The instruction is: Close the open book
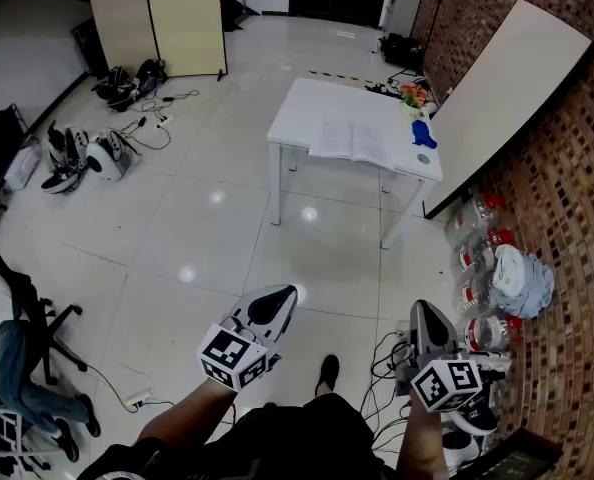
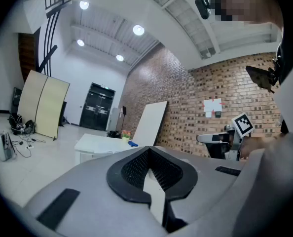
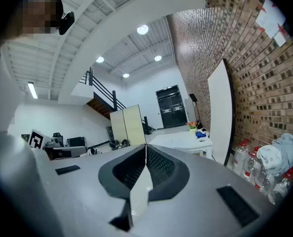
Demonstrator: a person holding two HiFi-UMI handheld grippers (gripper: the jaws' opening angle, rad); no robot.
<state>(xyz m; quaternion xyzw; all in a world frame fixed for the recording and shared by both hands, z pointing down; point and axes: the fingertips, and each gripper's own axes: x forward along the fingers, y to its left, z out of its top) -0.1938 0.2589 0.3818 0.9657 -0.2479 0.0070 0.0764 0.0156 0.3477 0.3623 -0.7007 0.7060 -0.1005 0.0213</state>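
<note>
In the head view an open book (image 1: 352, 140) lies flat on a white table (image 1: 302, 108) far across the room. My left gripper (image 1: 274, 306) and right gripper (image 1: 426, 321) are held low in front of me, well short of the table, both shut and holding nothing. The left gripper view has its shut jaws (image 2: 148, 151) level, with the table (image 2: 99, 143) small in the distance. In the right gripper view the shut jaws (image 3: 145, 147) face the same table (image 3: 183, 139). The book itself is too small to make out in either gripper view.
A blue object (image 1: 424, 136) and flowers (image 1: 413, 95) sit on the table's right end. A white board (image 1: 507, 88) leans on the brick wall, with water bottles (image 1: 482, 268) and a cloth bundle (image 1: 524, 278) below. Cables (image 1: 387, 353) lie by my feet; a chair (image 1: 27, 313) stands left.
</note>
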